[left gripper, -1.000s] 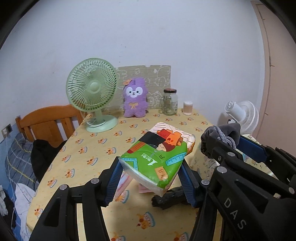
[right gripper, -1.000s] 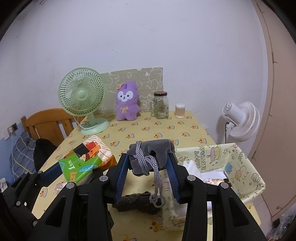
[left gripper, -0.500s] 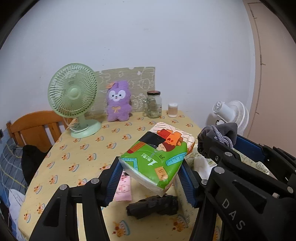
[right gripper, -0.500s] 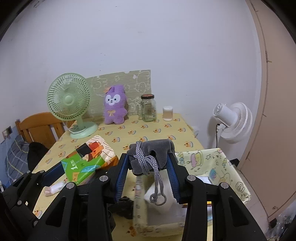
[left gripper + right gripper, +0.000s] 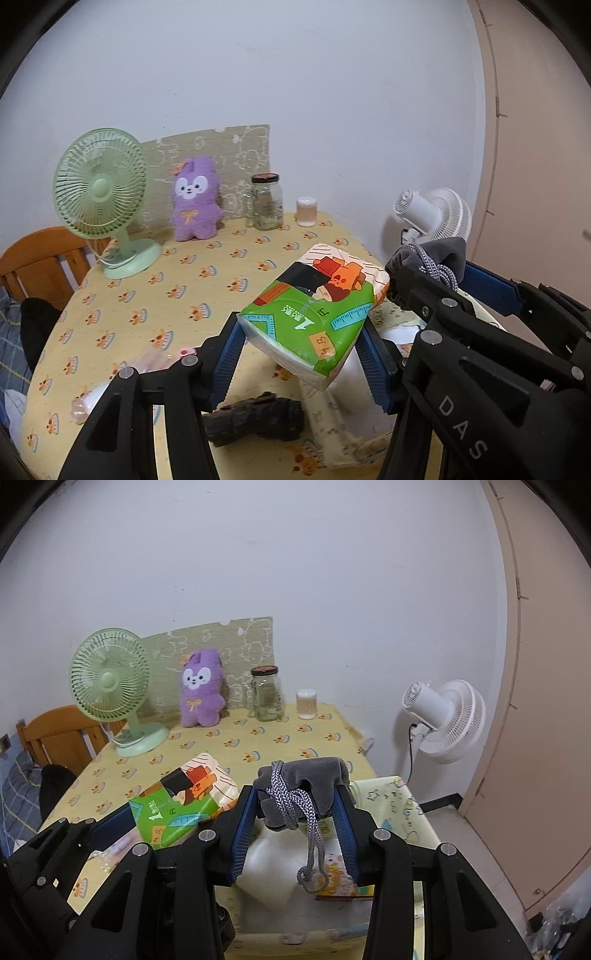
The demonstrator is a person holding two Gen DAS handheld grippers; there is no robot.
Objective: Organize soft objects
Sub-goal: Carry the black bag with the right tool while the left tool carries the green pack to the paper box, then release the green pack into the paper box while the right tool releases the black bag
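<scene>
So right now I've got my left gripper [image 5: 301,354] clamped on the tissue pack [image 5: 314,317], blue pads squeezing its two long sides, and it's up in the air over the table edge, tilted with the far end higher. My right gripper [image 5: 295,808] is pinched on the grey drawstring pouch [image 5: 306,786], held above the fabric bin [image 5: 406,805] with the cord [image 5: 299,812] dangling in a loop toward the white stuff inside. Both things look super light and squishy to me. The tissue pack has that slick plastic wrap, so I'd guess it can slide if I grab near a corner; mid-body across the narrow width seems safest. The pouch is velvety and grippy, just floppy, so bunching the gathered neck works best. Nothing fragile here, though the cord could snag on the bin rim.
</scene>
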